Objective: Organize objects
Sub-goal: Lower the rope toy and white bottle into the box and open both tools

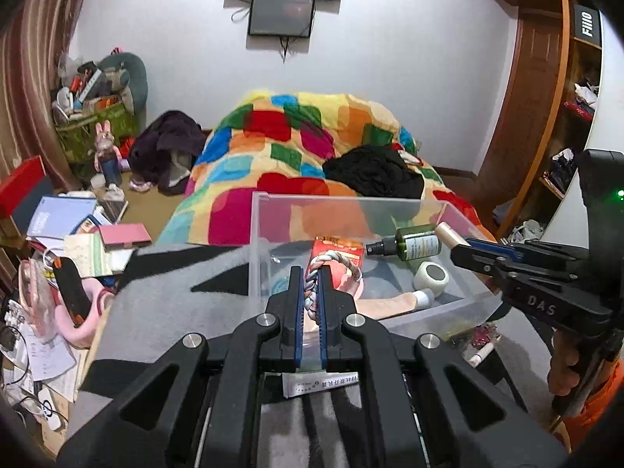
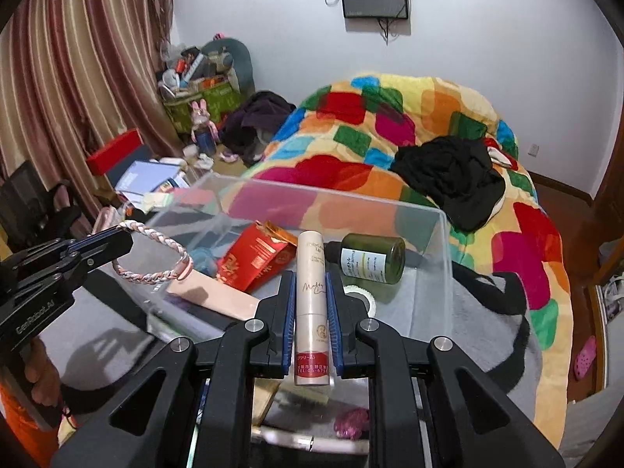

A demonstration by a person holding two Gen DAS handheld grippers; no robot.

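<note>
A clear plastic bin (image 1: 273, 199) (image 2: 444, 226) stands on a grey blanket at the foot of the bed. My left gripper (image 1: 311, 269) (image 2: 128, 240) is shut on a pink-and-white braided ring (image 1: 311, 273) (image 2: 156, 273) and holds it over the bin's near left side. My right gripper (image 2: 311, 275) (image 1: 460, 247) is shut on a cream tube with a red end (image 2: 311, 312) (image 1: 448, 234), held above the bin's near right side. Inside the bin lie a green spray bottle (image 1: 417, 245) (image 2: 370, 259), a red packet (image 2: 257, 257) (image 1: 339, 247), a white roll (image 1: 431, 277) and a beige flat pouch (image 2: 214, 298).
A white sachet (image 1: 319, 384) and a pink glittery thing (image 2: 351, 423) lie on the grey blanket (image 1: 163, 296) in front of the bin. A colourful quilt (image 1: 296, 144) with black clothes (image 1: 374, 171) lies behind. Books and clutter (image 1: 70, 230) fill the left.
</note>
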